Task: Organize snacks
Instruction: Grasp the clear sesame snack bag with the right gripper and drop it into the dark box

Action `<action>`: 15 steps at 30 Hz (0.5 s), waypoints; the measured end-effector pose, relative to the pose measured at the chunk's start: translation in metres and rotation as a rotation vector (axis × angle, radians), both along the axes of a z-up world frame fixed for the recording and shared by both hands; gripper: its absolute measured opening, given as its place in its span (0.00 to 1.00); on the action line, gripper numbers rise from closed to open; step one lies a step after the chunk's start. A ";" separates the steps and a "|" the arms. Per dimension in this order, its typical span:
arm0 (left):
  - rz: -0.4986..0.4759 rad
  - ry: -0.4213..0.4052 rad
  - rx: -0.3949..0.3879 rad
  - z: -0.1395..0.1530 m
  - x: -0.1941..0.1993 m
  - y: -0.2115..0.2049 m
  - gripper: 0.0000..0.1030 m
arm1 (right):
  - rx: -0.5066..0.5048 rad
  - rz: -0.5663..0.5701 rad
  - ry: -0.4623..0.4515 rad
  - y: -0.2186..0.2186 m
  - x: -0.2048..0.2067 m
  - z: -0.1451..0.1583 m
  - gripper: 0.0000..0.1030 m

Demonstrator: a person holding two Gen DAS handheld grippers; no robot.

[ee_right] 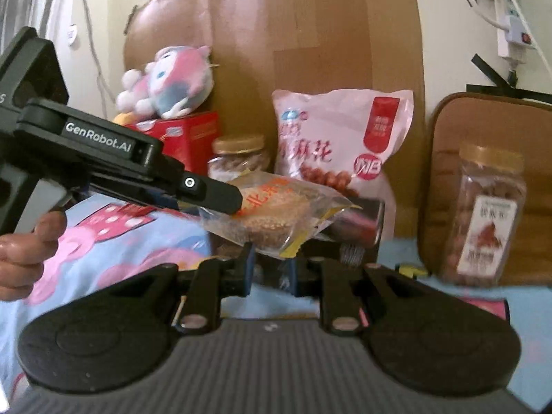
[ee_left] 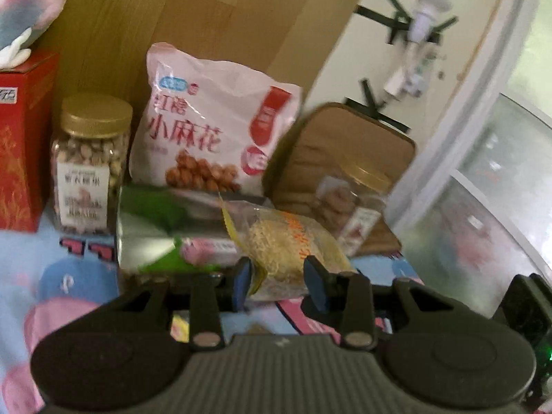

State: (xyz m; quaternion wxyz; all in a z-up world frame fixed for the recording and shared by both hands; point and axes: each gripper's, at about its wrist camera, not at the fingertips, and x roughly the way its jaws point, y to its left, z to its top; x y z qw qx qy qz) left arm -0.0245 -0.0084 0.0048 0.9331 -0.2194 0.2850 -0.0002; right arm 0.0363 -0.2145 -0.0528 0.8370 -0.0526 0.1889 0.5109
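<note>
- Left gripper [ee_right: 238, 203], hand [ee_right: 24, 255] on its grip, pinches one end of a clear packet [ee_right: 276, 214]; right gripper [ee_right: 270, 269] pinches the packet's yellow edge.
- Surface: cartoon-print cloth [ee_right: 114, 252]; behind it, a cardboard sheet [ee_right: 310, 34] against a cream wall.
- Packet: held off the cloth between both grippers, long axis left to right, slightly tilted.
- Surroundings, left to right: plush toy [ee_right: 169, 82] on a red box [ee_right: 189, 134], gold-lidded jar [ee_left: 91, 165], pink bag [ee_left: 214, 120] upright, flat box [ee_left: 155, 227] below it, brown cushion [ee_right: 490, 131] with a second jar [ee_right: 486, 214].
</note>
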 end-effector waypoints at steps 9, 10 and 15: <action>0.178 0.084 0.032 -0.026 0.039 0.050 0.35 | -0.080 0.054 0.066 0.072 0.046 -0.015 0.27; 0.199 0.093 0.048 -0.028 0.039 0.052 0.36 | -0.079 0.056 0.077 0.078 0.049 -0.017 0.29; 0.209 0.056 0.039 -0.022 0.016 0.055 0.38 | -0.015 0.033 0.121 0.063 0.052 -0.009 0.32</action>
